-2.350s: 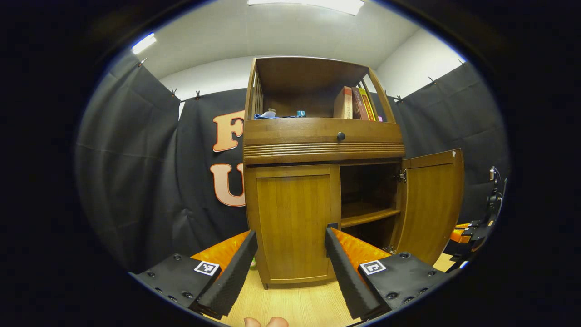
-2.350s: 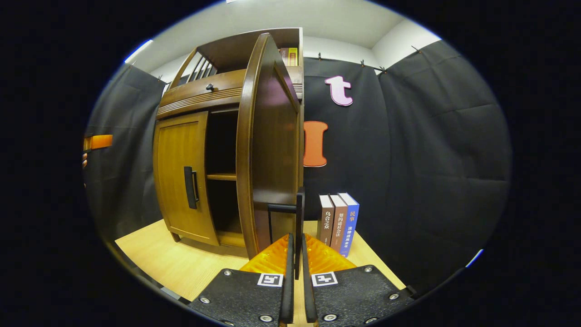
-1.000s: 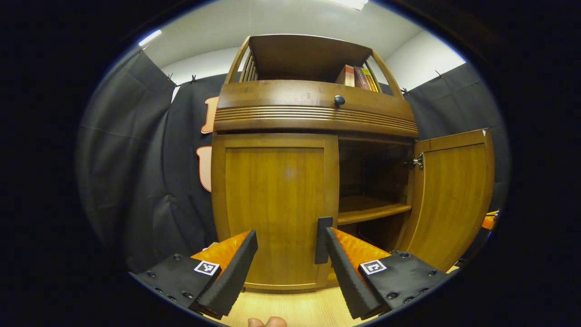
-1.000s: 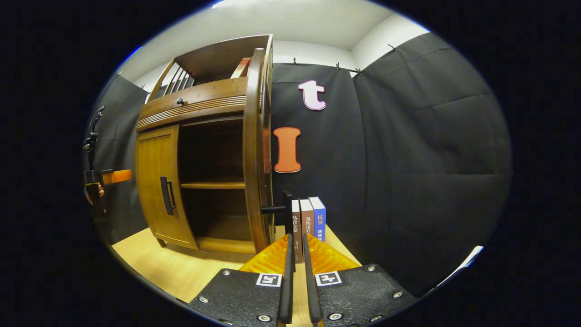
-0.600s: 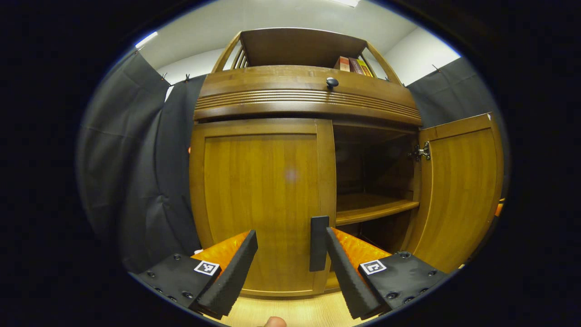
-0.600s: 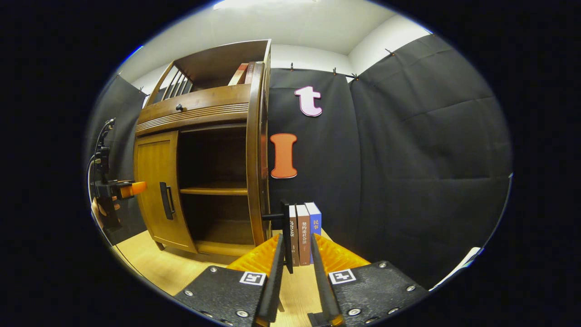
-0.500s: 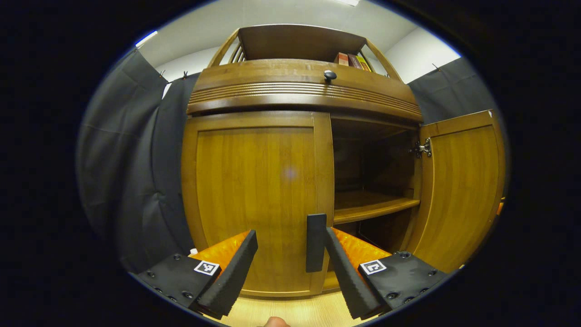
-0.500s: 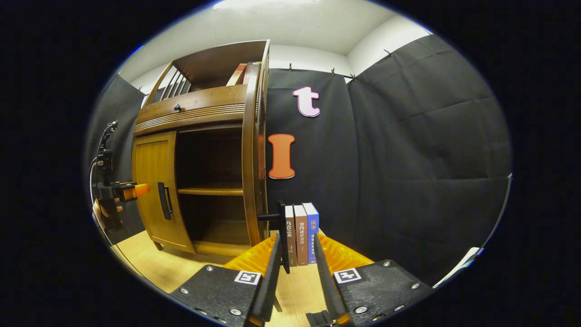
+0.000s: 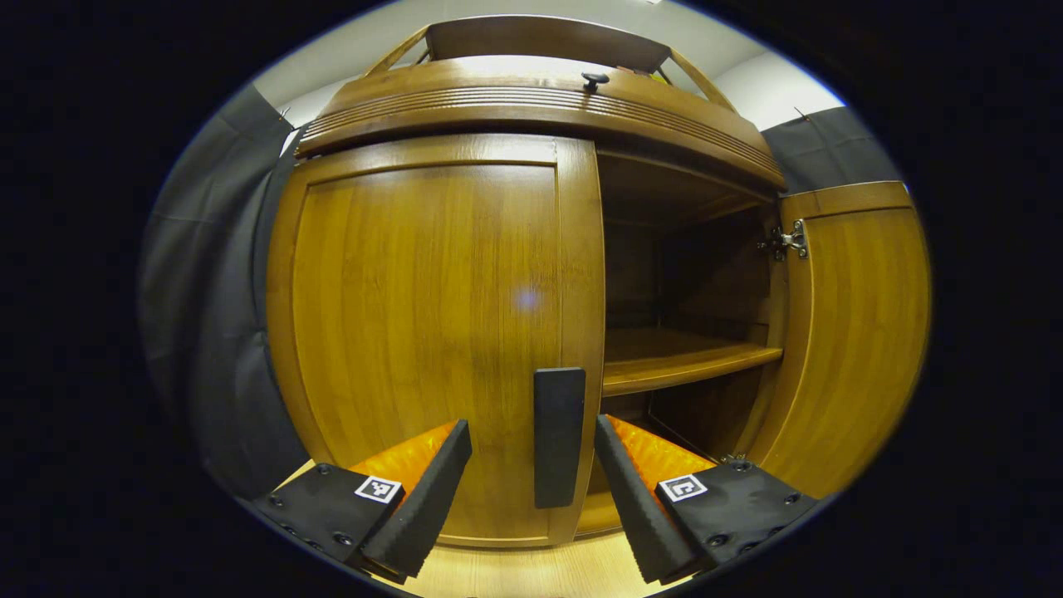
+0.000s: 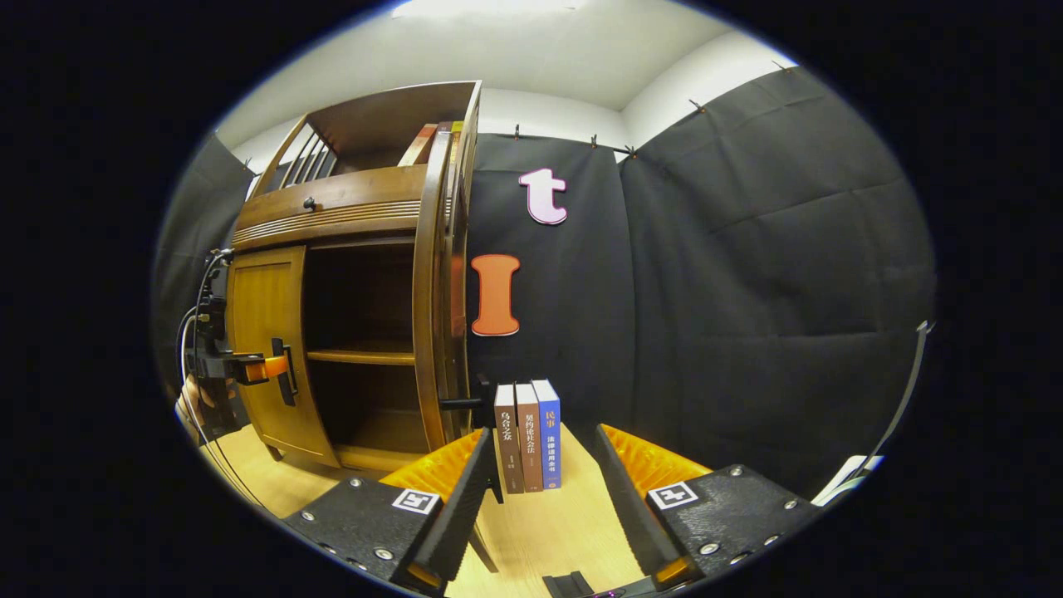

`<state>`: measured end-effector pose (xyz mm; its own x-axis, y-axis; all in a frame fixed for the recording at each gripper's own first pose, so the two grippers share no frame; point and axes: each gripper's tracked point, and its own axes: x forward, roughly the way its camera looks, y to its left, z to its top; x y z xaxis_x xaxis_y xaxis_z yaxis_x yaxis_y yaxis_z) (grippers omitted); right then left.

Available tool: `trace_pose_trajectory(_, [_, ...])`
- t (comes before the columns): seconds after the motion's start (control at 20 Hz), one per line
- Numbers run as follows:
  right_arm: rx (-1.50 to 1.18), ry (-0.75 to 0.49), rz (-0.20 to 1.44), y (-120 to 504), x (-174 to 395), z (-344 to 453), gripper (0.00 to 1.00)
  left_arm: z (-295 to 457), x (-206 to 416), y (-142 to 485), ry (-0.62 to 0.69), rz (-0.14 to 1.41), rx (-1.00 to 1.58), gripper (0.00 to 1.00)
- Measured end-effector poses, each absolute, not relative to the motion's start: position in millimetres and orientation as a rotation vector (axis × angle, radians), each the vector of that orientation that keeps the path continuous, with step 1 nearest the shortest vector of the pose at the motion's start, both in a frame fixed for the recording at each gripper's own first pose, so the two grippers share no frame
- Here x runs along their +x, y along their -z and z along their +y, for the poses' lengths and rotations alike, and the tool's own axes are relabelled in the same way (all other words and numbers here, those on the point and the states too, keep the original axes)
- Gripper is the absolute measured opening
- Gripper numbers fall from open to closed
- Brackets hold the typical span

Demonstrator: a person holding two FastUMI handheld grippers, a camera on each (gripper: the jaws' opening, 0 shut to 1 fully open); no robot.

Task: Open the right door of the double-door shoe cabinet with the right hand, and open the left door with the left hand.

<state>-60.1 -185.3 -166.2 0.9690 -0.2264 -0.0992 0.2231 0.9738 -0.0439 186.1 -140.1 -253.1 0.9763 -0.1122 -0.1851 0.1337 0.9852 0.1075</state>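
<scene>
Left gripper view: we see left gripper (image 9: 531, 473) spread wide, its fingers flanking dark handle (image 9: 558, 436) of left door (image 9: 432, 332), not pressing it. Left door shut. Right door (image 9: 855, 332) swung fully out, exposing inner shelf (image 9: 681, 361).

Right gripper view: we see right gripper (image 10: 544, 490) agape, clear of right door's handle (image 10: 477, 403); three upright books (image 10: 528, 444) just beyond fingers, on wooden tabletop (image 10: 548, 531). Left gripper at left door's handle, far left.

Right door (image 10: 433, 291) wide open
</scene>
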Motion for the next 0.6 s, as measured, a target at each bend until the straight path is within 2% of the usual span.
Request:
trace_pose_trajectory(0.05, [-0.037, 0.227, 0.104, 165.5, -60.5, -185.1, 0.79, -140.2, 190.2, 254.2, 0.122, 0.18, 0.122, 0.93])
trace_pose_trajectory(0.2, [-0.045, 0.223, 0.105, 165.3, -61.0, -182.9, 0.8, -145.4, 197.6, 262.8, 0.134, 0.188, 0.123, 0.82])
trace_pose_trajectory(0.4, [-0.046, 0.222, 0.105, 164.8, -60.8, -182.7, 0.8, -153.4, 203.6, 269.3, 0.155, 0.198, 0.11, 0.6])
trace_pose_trajectory(0.6, [-0.035, 0.229, 0.105, 162.0, -62.9, -181.5, 0.8, -160.1, 206.6, 273.0, 0.172, 0.197, 0.089, 0.44])
